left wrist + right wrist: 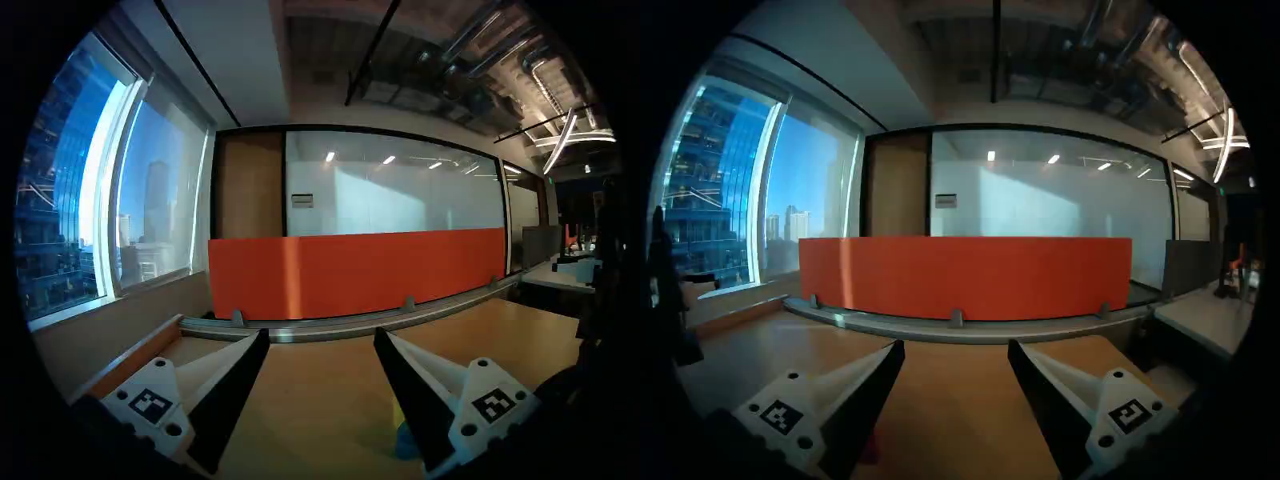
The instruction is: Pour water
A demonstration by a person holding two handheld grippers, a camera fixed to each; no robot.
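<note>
In the left gripper view my left gripper [320, 340] is open above a wooden desk [320, 400], nothing between its fingers. A small yellow and blue object [400, 436] peeks out low beside the right finger; I cannot tell what it is. In the right gripper view my right gripper [956, 348] is also open over the wooden desk [960, 408], holding nothing. A bit of something red [870, 450] shows under its left finger. Both grippers face an orange divider panel.
An orange divider panel [360, 272] [960, 280] in a metal rail closes the desk's far edge. Large windows [88, 208] run along the left. A glass-walled room stands behind the panel. More desks [1208, 316] lie to the right.
</note>
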